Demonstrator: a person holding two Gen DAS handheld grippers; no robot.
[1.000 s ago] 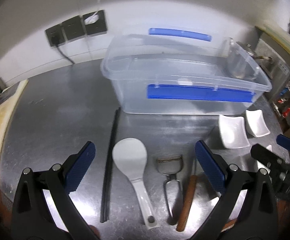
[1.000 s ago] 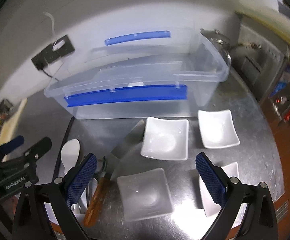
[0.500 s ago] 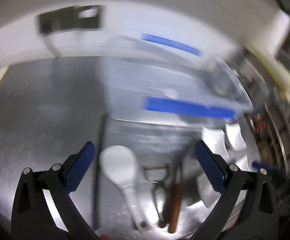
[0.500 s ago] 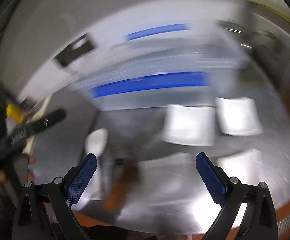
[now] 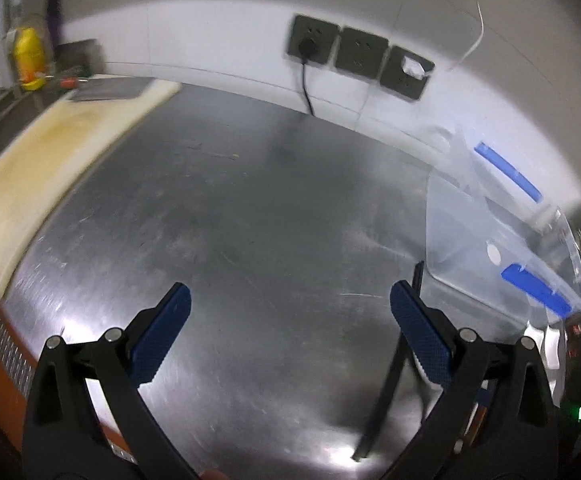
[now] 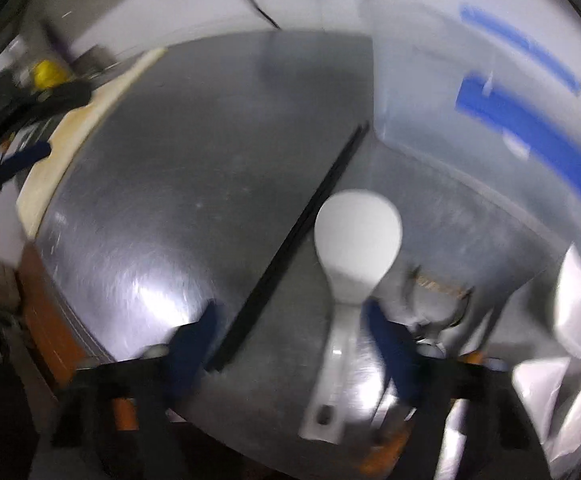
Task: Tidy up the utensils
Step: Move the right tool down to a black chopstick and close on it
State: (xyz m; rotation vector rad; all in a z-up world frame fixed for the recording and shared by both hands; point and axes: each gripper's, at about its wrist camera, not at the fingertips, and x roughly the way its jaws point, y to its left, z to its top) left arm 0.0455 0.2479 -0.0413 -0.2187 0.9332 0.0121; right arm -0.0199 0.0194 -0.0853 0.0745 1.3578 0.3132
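My left gripper (image 5: 290, 320) is open and empty over bare steel counter (image 5: 230, 220). Black chopsticks (image 5: 394, 364) lie by its right finger, and the clear bin with blue handles (image 5: 510, 248) is at the right. My right gripper (image 6: 294, 332) is open and empty, low over the counter. The black chopsticks (image 6: 298, 232) run between its fingers. A white rice paddle (image 6: 354, 248) lies just beside them, its handle by the right finger. A metal peeler (image 6: 438, 304) lies to the right. The clear bin (image 6: 470, 112) stands behind. The right wrist view is blurred.
A pale cutting board (image 5: 38, 160) lies at the left, with a yellow bottle (image 5: 30, 56) behind it. Wall sockets (image 5: 358, 60) with a plugged cable are at the back. White square dishes (image 6: 574, 312) lie at the right. The counter's front edge is close below both grippers.
Both grippers have swung left. The left view now faces bare counter and the cutting board; the right view now faces the chopsticks and rice paddle instead of the dishes. Both stay open.
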